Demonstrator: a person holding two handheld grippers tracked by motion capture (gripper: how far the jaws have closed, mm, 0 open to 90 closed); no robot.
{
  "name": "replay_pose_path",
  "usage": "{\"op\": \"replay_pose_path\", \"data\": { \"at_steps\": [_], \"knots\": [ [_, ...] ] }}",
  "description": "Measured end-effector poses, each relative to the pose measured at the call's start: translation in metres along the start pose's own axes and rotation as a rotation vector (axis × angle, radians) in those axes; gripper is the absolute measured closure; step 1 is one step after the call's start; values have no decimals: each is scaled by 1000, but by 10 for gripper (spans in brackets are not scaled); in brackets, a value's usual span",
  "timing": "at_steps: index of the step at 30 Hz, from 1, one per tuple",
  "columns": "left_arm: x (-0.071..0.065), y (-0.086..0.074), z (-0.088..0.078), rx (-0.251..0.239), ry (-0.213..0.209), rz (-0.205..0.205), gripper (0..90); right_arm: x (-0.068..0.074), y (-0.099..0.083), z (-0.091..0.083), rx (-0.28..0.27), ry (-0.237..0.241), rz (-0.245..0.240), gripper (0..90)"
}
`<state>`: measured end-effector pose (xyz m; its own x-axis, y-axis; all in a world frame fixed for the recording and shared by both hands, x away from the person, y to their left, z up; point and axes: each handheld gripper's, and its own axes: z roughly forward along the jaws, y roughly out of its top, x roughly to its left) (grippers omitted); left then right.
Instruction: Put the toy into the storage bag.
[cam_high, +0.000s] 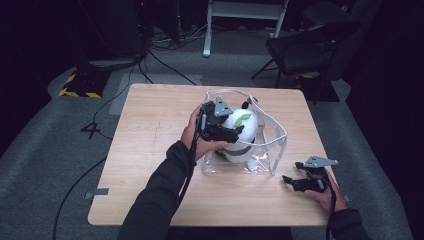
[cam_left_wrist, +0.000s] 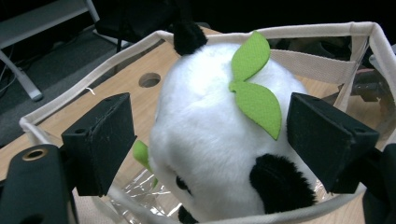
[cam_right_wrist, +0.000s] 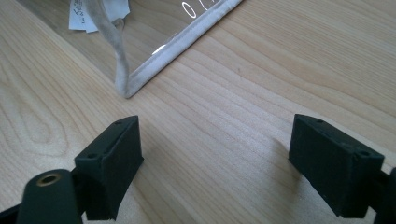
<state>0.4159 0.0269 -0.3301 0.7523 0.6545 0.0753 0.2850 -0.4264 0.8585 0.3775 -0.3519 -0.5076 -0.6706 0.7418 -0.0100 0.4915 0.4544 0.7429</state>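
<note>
**Panda toy set inside a clear bag**

A white plush panda (cam_high: 240, 131) sits in a clear, cloth-trimmed bag (cam_high: 278, 145) at the table's (cam_high: 150, 150) middle. The left gripper (cam_high: 220, 125) hovers over its head, jaws spread either side without pressing, seemingly letting go. The right gripper (cam_high: 302, 182) rests near the right edge, jaws spread and empty, keeping clear.

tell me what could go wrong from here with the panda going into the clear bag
1. The left gripper has its jaws open beside the plush panda, so the toy is not clamped and could tip as the gripper pulls away.
2. The clear bag is soft-walled and its rim sags; a jaw might snag the rim and drag the bag.
3. The right gripper rests open on the table, apart from the bag, so nothing steadies it.
</note>
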Motion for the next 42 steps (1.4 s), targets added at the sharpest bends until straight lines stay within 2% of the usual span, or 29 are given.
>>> {"op": "replay_pose_path", "data": {
  "at_steps": [5, 12, 27, 31, 35, 42],
  "knots": [
    [5, -1, -6, -19, 6, -8, 192, 0, 0, 0, 0, 0, 0, 171],
    [15, -4, -13, -31, 42, -28, 192, 0, 0, 0, 0, 0, 0, 171],
    [35, -12, -28, -16, 110, -46, 160, 0, 0, 0, 0, 0, 0, 171],
    [40, -16, -33, -30, 147, -54, 169, 0, 0, 0, 0, 0, 0, 171],
    [46, -20, -38, -34, 159, -68, 161, 0, 0, 0, 0, 0, 0, 171],
    [53, -28, -43, -19, 174, -68, 159, 0, 0, 0, 0, 0, 0, 171]
  ]
}}
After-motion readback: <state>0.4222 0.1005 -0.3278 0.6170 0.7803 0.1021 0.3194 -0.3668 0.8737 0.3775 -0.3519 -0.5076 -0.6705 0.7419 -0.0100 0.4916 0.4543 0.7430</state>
